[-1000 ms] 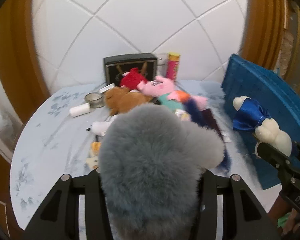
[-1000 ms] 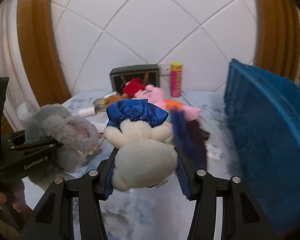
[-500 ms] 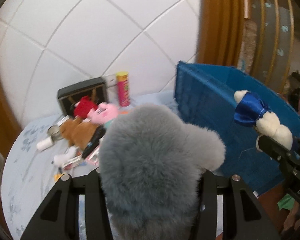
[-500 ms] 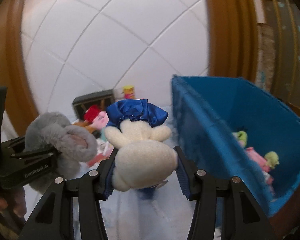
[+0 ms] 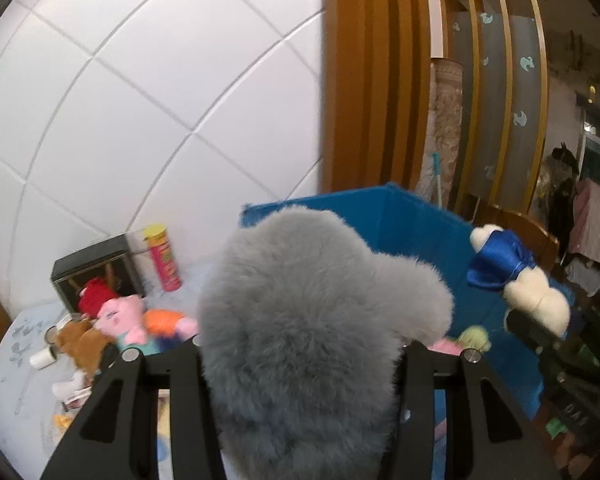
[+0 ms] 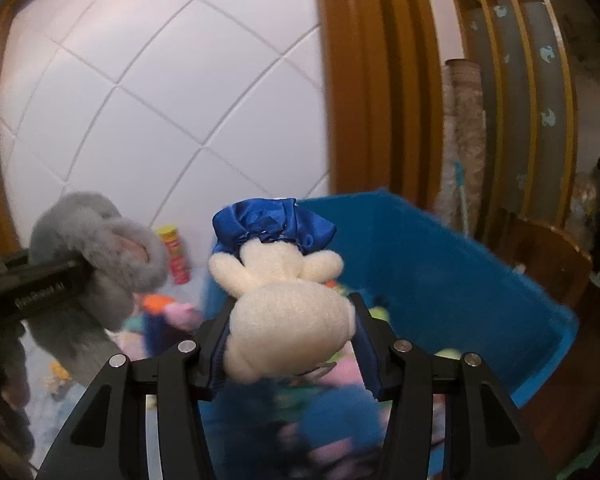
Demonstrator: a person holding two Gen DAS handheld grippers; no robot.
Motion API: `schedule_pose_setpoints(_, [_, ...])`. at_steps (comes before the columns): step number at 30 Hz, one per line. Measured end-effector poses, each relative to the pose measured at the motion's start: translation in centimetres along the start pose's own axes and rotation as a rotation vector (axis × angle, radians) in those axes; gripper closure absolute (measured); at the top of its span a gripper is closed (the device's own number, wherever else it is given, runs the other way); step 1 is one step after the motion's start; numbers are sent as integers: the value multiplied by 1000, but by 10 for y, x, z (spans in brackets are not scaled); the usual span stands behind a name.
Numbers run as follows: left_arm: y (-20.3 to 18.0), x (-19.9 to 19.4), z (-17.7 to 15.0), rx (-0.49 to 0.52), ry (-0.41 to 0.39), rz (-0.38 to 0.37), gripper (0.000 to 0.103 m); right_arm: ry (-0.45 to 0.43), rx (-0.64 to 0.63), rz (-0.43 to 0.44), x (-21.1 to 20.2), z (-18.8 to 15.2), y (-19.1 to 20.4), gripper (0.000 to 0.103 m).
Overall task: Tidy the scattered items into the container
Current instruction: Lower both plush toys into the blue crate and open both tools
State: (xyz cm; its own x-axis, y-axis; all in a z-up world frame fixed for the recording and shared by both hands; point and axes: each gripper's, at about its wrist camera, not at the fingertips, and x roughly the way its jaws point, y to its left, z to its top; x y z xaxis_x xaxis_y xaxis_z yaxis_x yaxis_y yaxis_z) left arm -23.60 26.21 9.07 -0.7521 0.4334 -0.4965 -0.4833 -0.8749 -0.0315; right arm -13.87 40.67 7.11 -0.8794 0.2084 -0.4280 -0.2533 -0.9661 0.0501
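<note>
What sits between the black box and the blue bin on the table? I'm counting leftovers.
The red snack tube stands between the black box and blue bin, in the left wrist view.

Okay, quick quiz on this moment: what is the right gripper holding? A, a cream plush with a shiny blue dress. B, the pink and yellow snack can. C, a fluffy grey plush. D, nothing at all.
A: in the right wrist view the right gripper has its fingers pressed on either side of the cream plush with the blue dress, beside the blue bin.
</note>
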Motion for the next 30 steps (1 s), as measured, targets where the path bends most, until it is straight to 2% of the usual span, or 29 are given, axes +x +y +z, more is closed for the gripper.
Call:
schedule_pose_setpoints(4, [-69,25,26,-6,44,-34,57,2,-19,-20,2,15,-63,52])
schedule_pose_setpoints(7, [-113,46,28,20,113,-40,57,17,-28,-28,6,16,-99,52])
schedule_pose_setpoints(9, [-129,58,22,26,157,-38,57,34,-24,-23,11,13,-116,52])
schedule_pose_setpoints(16, [-149,85,-7,19,274,41,57,79,-21,24,30,4,-154,52])
schedule_pose_setpoints(19, [-150,89,-13,15,289,63,51,85,-27,36,34,3,-158,51])
schedule_pose_setpoints(20, [-152,88,-14,13,290,70,49,87,-29,40,35,3,-158,49])
schedule_pose_setpoints(22, [-152,88,-15,10,284,86,32,89,-30,42,35,1,-159,40])
schedule_pose_setpoints(24, [-153,86,-16,7,274,97,24,90,-33,48,35,0,-160,39])
schedule_pose_setpoints(26, [-153,83,-17,6,266,109,23,94,-33,44,35,-1,-163,35])
schedule_pose_setpoints(28, [-154,82,-18,3,266,113,23,96,-26,43,34,-3,-167,14])
schedule_pose_setpoints(30, [-154,81,-20,-1,268,120,23,97,-22,43,34,-5,-171,9])
